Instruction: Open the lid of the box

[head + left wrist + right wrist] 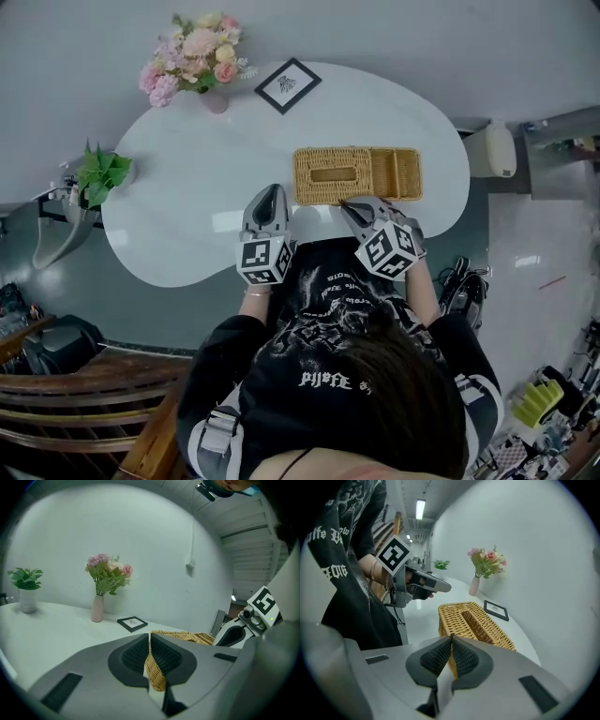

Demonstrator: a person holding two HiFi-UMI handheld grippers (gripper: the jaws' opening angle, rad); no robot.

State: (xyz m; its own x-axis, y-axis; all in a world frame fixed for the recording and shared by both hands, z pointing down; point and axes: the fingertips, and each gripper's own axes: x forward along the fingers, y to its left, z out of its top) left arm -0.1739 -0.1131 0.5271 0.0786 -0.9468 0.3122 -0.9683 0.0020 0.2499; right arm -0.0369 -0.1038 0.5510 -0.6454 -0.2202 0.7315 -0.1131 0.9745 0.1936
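1. Where the person (347, 375) in a black printed top leans over the near edge of the white table (187, 216), both hands hold grippers out over it, their marker cubes nearest the body.
2. The left gripper (272, 189) points across the table, just beside the near left corner of the box (398, 174). In its own view its fingers (136, 656) meet at the tips, with nothing clamped between them; the wicker shows only through the slit below the tips.
3. The right gripper (343, 202) slants in from the right, and its tip lies at the box's near edge, around the middle of that side. In its own view its fingers (464, 658) are also together at the tips, and the weave of the box is seen behind the narrow gap beneath them.
4. The box is a long wicker one, lying crosswise on the table just beyond both grippers. Its lid (319, 190), with a rectangular slot, sits flat on the left part; the right part is an open compartment.
5. Farther back stands a small black picture frame (287, 85), and left of it a pink vase of flowers (192, 61).
6. A potted plant (101, 173) sits at the table's far left end.
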